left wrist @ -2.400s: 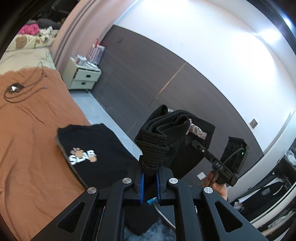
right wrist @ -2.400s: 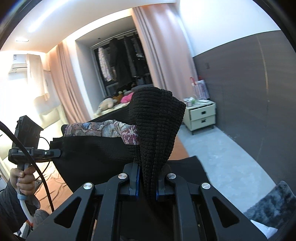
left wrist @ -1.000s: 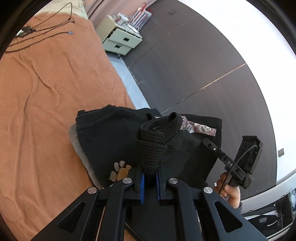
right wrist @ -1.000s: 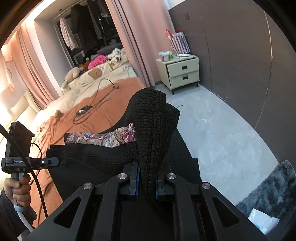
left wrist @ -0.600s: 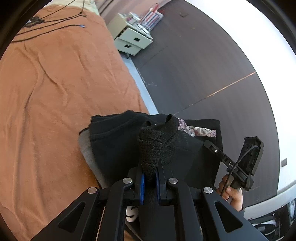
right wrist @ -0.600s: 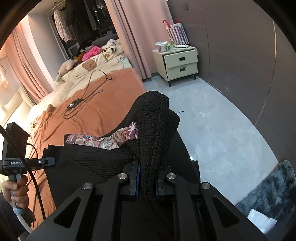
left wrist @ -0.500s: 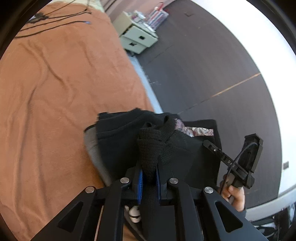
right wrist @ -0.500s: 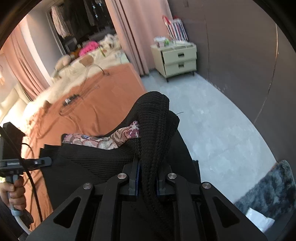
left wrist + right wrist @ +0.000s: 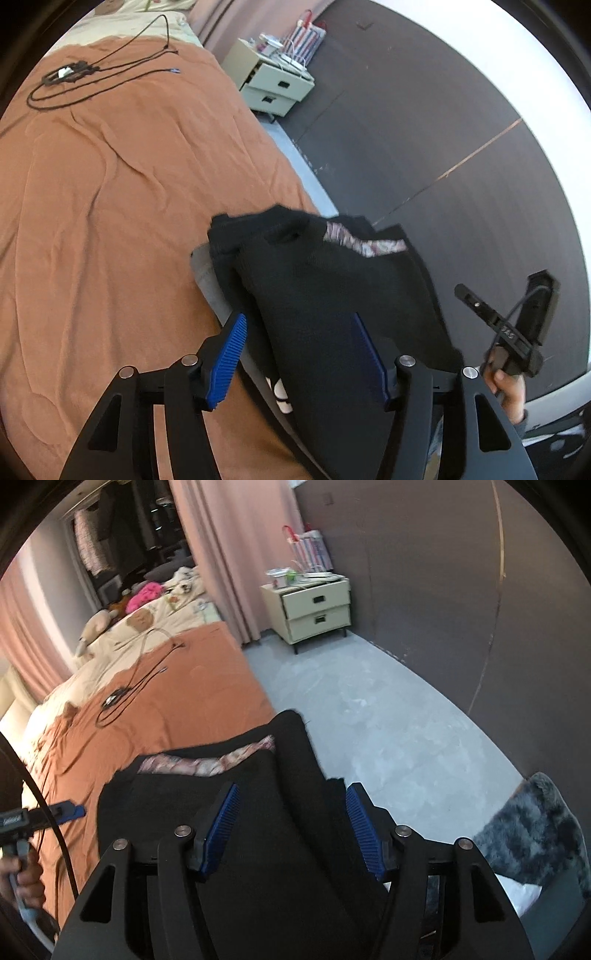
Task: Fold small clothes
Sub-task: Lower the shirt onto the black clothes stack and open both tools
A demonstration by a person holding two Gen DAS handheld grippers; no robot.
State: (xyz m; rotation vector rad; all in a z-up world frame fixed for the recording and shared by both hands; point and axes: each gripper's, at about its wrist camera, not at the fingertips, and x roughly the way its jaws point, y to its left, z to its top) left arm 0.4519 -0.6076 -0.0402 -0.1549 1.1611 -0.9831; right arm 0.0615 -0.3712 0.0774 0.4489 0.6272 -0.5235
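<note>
A black knit garment (image 9: 332, 291) with a floral inner band (image 9: 364, 243) lies on a stack of folded dark clothes at the corner of the bed; it also shows in the right wrist view (image 9: 258, 812). My left gripper (image 9: 299, 354) is open, its blue pads on either side of the garment's near edge. My right gripper (image 9: 290, 827) is open too, straddling the opposite edge. Neither grips the cloth. The right gripper shows in the left wrist view (image 9: 502, 328), and the left gripper's tip shows in the right wrist view (image 9: 62, 810).
An orange bedspread (image 9: 110, 192) covers the bed, with black cables (image 9: 92, 74) at its far end. A cream nightstand (image 9: 314, 605) stands by the dark wall. Grey floor (image 9: 369, 709) lies beside the bed. A grey fluffy rug (image 9: 535, 834) is at the right.
Both grippers carried the black knit garment down onto the folded stack, then opened and let go of it. It now rests flat on the stack.
</note>
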